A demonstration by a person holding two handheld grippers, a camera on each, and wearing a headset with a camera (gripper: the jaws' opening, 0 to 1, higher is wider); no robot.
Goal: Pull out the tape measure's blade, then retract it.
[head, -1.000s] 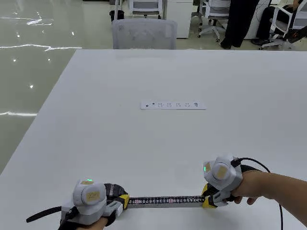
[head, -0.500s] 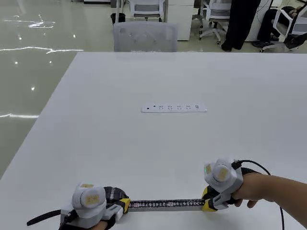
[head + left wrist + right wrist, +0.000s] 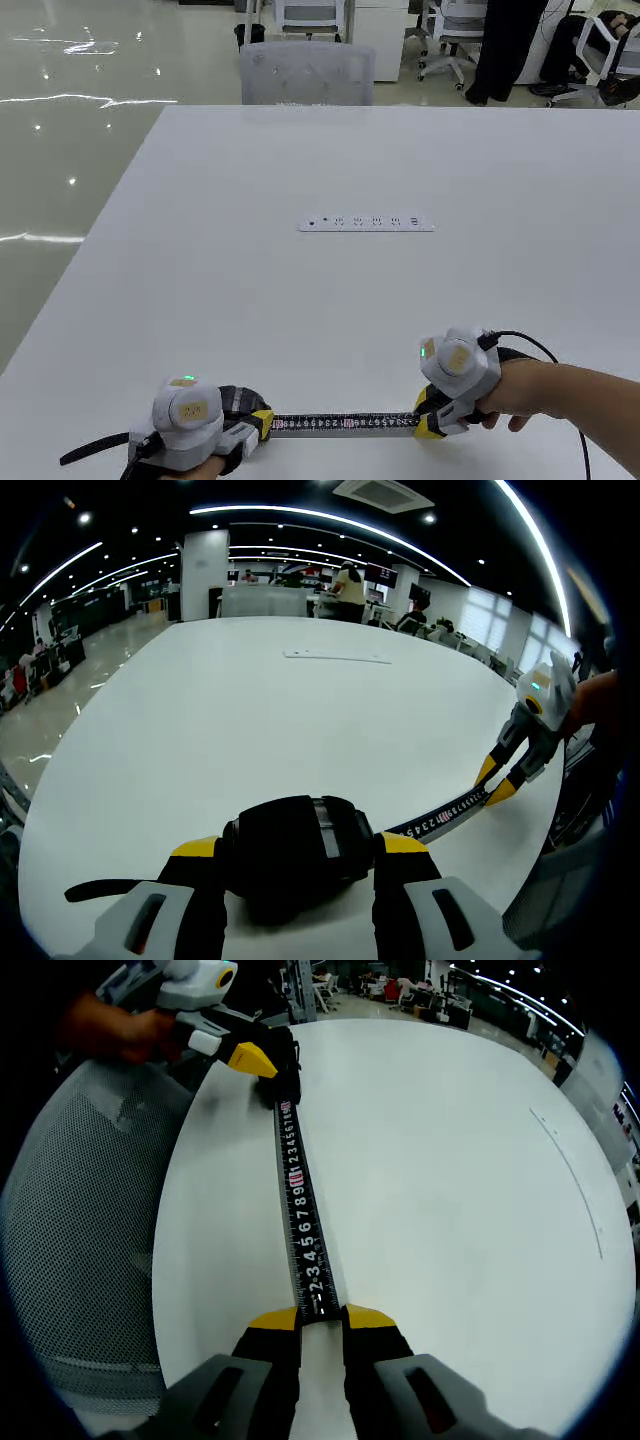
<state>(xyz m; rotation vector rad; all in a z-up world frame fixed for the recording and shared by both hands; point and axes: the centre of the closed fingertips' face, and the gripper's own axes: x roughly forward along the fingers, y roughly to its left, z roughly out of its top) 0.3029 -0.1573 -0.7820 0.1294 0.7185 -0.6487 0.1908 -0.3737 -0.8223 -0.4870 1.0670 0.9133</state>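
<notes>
Snap-back risk with the blade [image 3: 300, 1200] out
Left tool [image 3: 300, 846] clamps the black case [image 3: 290, 865], right tool [image 3: 322, 1316] pinches the blade's tip; if that pinch slips, it'll probably whip back across the worktop [image 3: 300, 300].

A white desk [image 3: 250, 280] fills most of the frame, with a white power strip [image 3: 366, 222] lying flat near its centre. A grey mesh chair [image 3: 307, 73] stands at the desk's far edge, top centre. Glossy floor [image 3: 70, 120] catches light at upper left. A standing person [image 3: 505, 45] and office chairs [image 3: 450, 25] occupy the upper right.
</notes>
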